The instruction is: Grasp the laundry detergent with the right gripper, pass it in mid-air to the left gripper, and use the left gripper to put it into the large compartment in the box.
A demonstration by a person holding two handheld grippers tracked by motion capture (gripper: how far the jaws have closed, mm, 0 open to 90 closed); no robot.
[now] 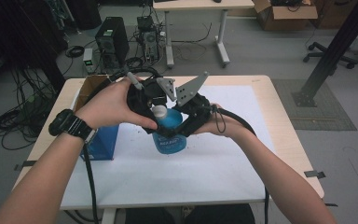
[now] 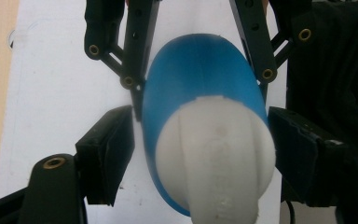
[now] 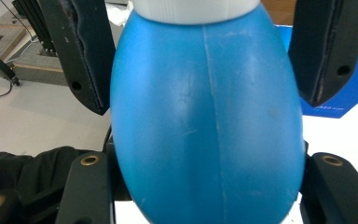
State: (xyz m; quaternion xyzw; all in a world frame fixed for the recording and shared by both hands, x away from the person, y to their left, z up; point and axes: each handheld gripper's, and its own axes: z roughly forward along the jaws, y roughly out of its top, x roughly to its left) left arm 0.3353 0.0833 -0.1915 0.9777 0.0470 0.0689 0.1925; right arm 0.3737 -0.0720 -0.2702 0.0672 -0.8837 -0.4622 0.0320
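A blue egg-shaped bottle with a white cap is held above the white mat, near the table's middle. My right gripper is shut on the bottle's blue body, its fingers pressed to both sides. My left gripper comes from the left and straddles the white cap. Its pads flank the cap, with a thin gap showing on the left side. In the left gripper view the right gripper's fingers clamp the bottle farther down.
A blue box stands at the mat's left side, with an open cardboard box behind it. Cables trail from both grippers toward the table's near edge. A computer tower and a second table stand on the floor beyond.
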